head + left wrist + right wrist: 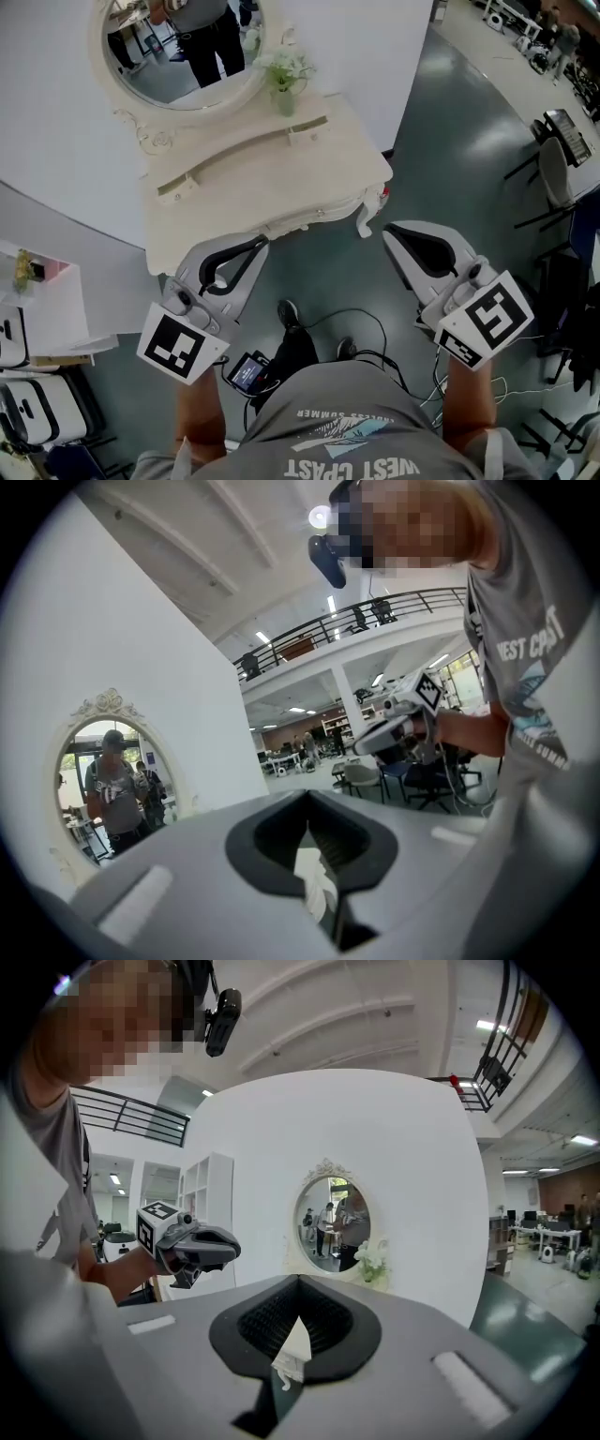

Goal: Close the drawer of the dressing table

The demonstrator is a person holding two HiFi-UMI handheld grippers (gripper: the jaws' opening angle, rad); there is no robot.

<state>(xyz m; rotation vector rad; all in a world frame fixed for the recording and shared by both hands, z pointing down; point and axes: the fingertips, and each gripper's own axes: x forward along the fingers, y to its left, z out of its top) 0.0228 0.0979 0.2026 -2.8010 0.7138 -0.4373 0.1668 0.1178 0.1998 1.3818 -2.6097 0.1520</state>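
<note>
White dressing table stands against the wall with its oval mirror, drawer front facing the person; left hand-held gripper and right hand-held gripper hover near it, jaws together, empty; flower vase on top

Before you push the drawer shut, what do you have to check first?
1. Left tool empty: ok. Its jaws are together with nothing between them.
2. Right tool empty: ok. Its jaws are together and hold nothing.
3. Tools against the dressing table: not ok. Both hang at its front edge and neither seems to touch it.
4. How far the drawer sticks out: cannot tell. From above, the tabletop hides the front.
5. Things that a push might knock over: ok. The plant stands at the back by the mirror, away from both tools.
</note>
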